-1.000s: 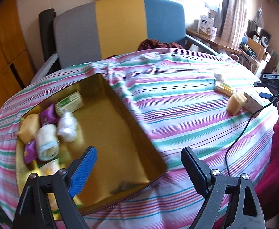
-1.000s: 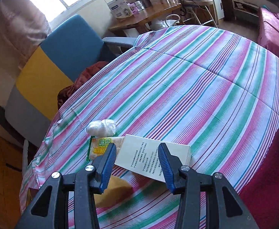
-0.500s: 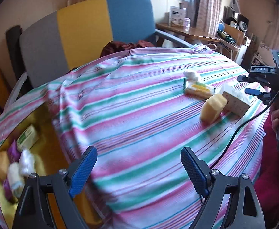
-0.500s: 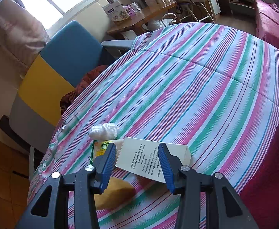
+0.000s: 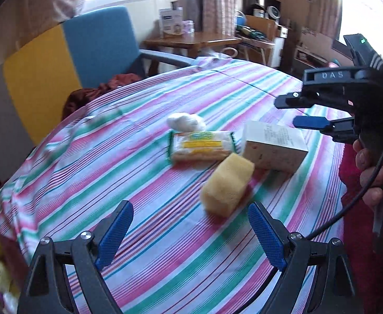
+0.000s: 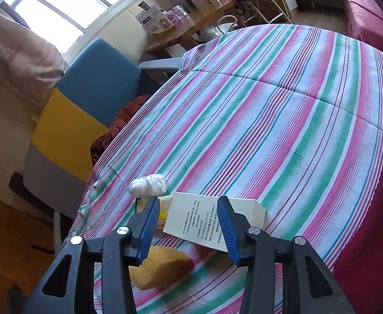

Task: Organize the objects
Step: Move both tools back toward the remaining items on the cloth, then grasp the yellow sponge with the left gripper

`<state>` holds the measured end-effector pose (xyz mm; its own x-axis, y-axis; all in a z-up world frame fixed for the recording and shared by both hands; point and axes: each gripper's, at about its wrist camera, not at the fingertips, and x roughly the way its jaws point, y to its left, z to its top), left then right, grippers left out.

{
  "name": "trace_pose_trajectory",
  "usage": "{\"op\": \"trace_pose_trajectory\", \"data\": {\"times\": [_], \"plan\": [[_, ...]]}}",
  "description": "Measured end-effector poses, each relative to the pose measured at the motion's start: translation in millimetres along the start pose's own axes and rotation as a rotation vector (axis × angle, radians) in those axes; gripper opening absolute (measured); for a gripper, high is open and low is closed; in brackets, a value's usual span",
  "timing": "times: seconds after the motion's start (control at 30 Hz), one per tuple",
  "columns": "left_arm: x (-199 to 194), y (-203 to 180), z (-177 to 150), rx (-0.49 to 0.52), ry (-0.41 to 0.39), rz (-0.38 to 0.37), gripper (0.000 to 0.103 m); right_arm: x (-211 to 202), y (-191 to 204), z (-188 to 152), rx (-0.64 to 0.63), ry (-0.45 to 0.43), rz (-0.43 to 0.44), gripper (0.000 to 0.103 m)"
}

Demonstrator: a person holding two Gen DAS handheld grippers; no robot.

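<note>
Two parted left gripper (image 5: 190,231) fingers, yellow sponge (image 5: 226,184) just ahead

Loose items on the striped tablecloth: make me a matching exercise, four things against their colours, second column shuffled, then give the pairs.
Things
1. Spongy rectangular block
2. Printed cardboard box
3. Plastic-wrapped round bundle
4. Flat snack packet

Colours
A. White
B. Pale with green edges and a yellow band
C. Yellow
D. Cream with small dark print

Pairs: 1-C, 2-D, 3-A, 4-B
</note>
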<state>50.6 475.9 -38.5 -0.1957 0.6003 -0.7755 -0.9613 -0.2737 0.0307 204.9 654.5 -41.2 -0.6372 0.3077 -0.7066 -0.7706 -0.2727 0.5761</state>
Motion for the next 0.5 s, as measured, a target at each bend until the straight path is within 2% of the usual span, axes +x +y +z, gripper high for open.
{"op": "trace_pose_trajectory", "data": {"times": [0.27, 0.33, 0.37, 0.4, 0.5], "plan": [[39, -20, 13, 0.051, 0.016, -0.065, 0.09, 1, -3, 1, 0.017, 0.006, 0.007, 0.046], [48, -19, 12, 0.045, 0.045, -0.088, 0.078, 2, -4, 1, 0.02, 0.01, 0.008, 0.046], [51, -18, 10, 0.036, 0.067, -0.11, 0.056, 2, -3, 1, 0.02, 0.011, 0.011, 0.046], [53, -17, 7, 0.026, 0.089, -0.119, 0.045, 2, -3, 1, 0.017, 0.01, 0.009, 0.046], [43, -9, -3, -0.019, 0.079, -0.139, 0.043, 3, -2, 0, 0.006, 0.016, 0.004, 0.046]]}}
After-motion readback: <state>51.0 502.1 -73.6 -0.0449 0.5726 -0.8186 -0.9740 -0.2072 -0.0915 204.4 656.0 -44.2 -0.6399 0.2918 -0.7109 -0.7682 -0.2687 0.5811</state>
